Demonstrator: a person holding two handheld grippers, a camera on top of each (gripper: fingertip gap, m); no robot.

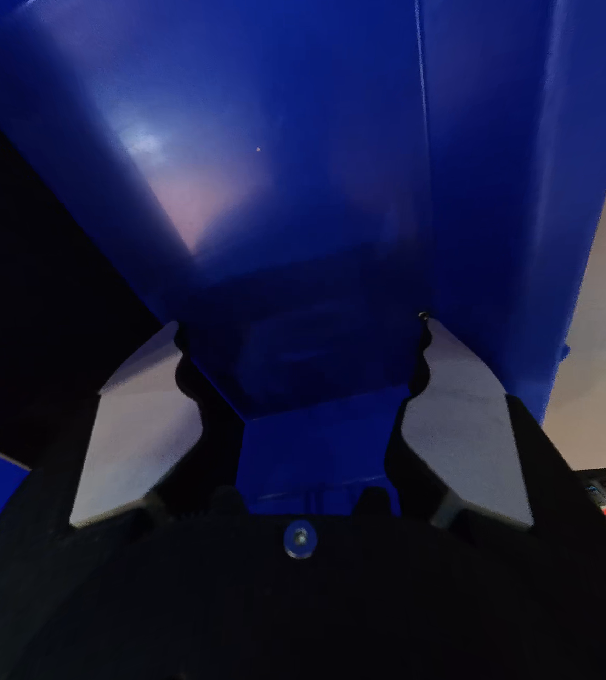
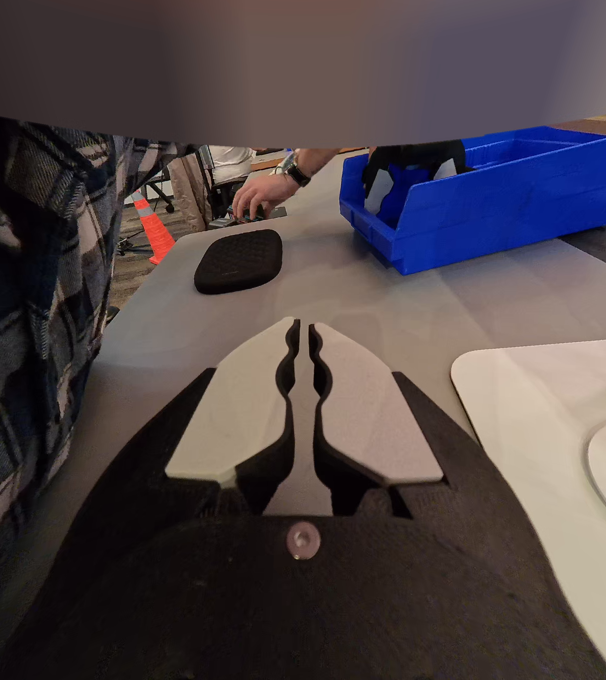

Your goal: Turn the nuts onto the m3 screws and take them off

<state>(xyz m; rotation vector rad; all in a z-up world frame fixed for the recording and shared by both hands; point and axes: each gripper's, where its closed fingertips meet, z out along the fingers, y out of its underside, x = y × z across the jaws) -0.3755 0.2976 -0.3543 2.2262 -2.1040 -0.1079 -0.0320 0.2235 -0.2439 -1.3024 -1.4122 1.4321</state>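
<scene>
Left gripper (image 2: 410,184) reaching into the blue plastic bin (image 2: 496,213)
Its jaws are standing spread astride the bin's near-end wall; the right gripper (image 2: 304,325), jaws almost together and holding nothing, is hovering over the grey surface (image 2: 386,305), well apart.

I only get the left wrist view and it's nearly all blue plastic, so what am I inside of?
Observer: The right wrist view shows the left gripper reaching into the low front end of a blue bin on the grey table.
Operator: Where's the right gripper?
Observer: The right gripper sits over bare table, fingers nearly together with nothing between them.
Operator: Anything near it?
Observer: A black pad lies ahead, left of the bin.
</scene>
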